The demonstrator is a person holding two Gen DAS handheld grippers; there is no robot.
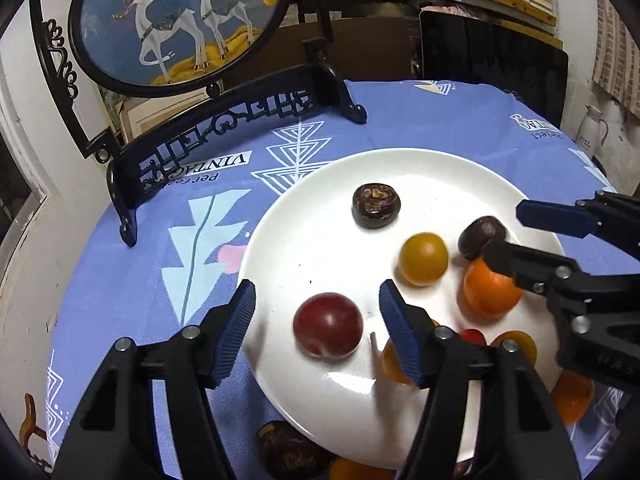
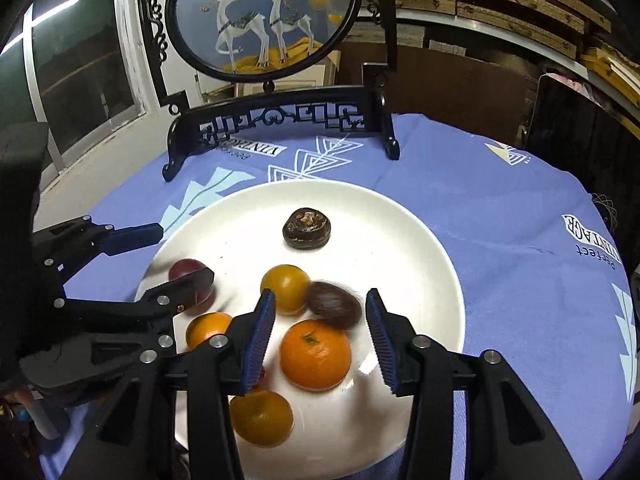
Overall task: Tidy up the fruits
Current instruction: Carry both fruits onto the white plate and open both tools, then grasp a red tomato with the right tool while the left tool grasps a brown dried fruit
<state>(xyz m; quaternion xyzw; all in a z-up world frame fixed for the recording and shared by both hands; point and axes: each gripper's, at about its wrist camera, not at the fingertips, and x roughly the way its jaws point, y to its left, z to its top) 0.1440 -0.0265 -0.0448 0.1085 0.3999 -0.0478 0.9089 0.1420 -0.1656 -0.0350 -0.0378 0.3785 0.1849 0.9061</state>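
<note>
Both pairs of fingers stand wide apart and hold nothing. On the left gripper [image 1: 318,300] the blue ribbed fingers [image 1: 236,332] flank a dark red plum [image 1: 328,325] that lies on the white plate [image 1: 320,400], with clear space on either side of the fruit. On the right gripper [image 2: 320,312] the fingers [image 2: 260,340] straddle an orange mandarin [image 2: 315,354] and a dark brown oval fruit [image 2: 334,304] that sits just behind it, touching neither.

The plate rests on a worktop covered with a blue patterned cloth [image 2: 500,208]. Near its far side sits a wrinkled dark fruit [image 2: 307,228] well apart from the others. A yellow plum [image 2: 286,288] lies toward the middle, touching the dark brown oval fruit. In the right wrist view a second yellow-orange fruit [image 2: 261,416] lies at the near edge of the plate, and a smaller orange one [image 2: 207,329] shows partly behind the left finger of that gripper. A bit of something red peeks out between them, too hidden to name.

In the left wrist view another wrinkled dark fruit [image 1: 290,452] lies on the cloth just off the near rim of the plate, and an orange fruit [image 1: 572,398] is partly hidden behind the right gripper.

At the back of the worktop stands a black carved stand carrying a round deer picture [image 2: 264,16].
</note>
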